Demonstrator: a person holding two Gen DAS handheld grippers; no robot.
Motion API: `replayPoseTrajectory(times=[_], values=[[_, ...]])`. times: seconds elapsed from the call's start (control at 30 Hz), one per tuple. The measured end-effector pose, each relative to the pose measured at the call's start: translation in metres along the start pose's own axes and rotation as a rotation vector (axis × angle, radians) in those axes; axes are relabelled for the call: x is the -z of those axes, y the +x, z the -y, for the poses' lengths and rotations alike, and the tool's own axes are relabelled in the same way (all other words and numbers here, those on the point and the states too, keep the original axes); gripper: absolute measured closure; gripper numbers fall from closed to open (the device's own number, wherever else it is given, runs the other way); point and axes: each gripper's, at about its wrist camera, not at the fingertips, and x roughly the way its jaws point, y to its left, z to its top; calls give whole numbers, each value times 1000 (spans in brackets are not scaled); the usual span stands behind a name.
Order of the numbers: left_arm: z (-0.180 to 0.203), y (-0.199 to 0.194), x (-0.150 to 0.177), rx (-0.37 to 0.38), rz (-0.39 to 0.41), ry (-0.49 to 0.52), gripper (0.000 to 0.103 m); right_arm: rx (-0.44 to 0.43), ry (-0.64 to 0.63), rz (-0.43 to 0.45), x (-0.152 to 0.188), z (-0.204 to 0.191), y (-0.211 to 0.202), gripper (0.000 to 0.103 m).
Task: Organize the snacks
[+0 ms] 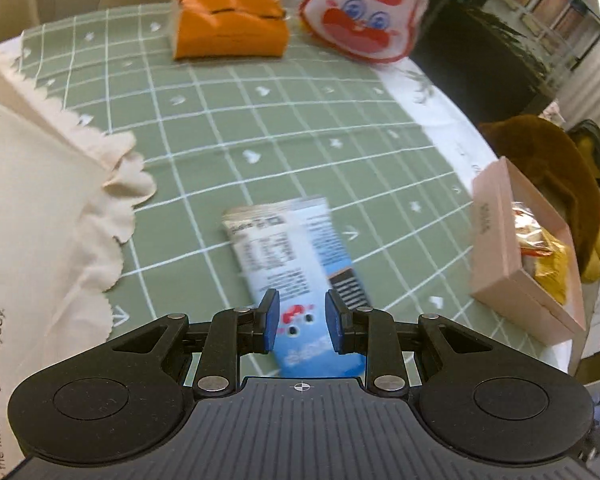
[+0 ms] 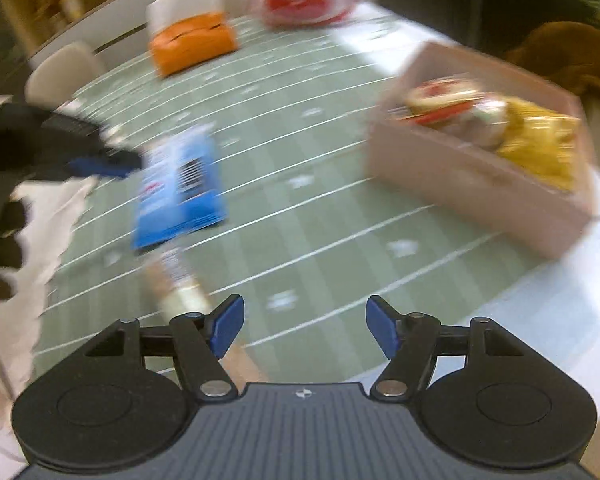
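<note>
- A flat blue-and-white snack packet (image 1: 296, 264) was gripped between the left gripper's (image 1: 302, 322) jaws, above the green grid-patterned counter (image 1: 228, 128).
- The right gripper's (image 2: 303, 326) jaws were held open, empty.
- A pink cardboard box (image 2: 460, 176) holding snacks was seen on the counter, to the packet's right.

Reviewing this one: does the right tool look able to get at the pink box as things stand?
Probably yes. The right tool is open with nothing between its jaws, and only bare green tablecloth lies between it and the pink box. The left tool, gripping the blue snack packet, is off to the other side.
</note>
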Motion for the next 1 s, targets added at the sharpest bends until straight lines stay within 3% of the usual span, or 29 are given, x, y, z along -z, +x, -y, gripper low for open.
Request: replayPoseTrajectory(times=[0.13,0.27,0.3,0.6,0.67,1.0], values=[[-3,6,-2,11,-9,-4,74,-34,-33,-55,6,-21,16,36],[-3,12,-4,2,-1,-7,74,-56,-28,-55,4,-14,14,58],[-4,13,-6,-4,2,-7,74,-45,-19,-51,2,-9,12,59],[-21,31,-16,-78,6,-82,74,80,81,-5,-8,59,0,60],[-23,36,-15,-60,6,-90,73,98,91,0,-10,68,-1,60],[27,48,3,67,-44,170,72,117,29,23,-18,58,4,58]])
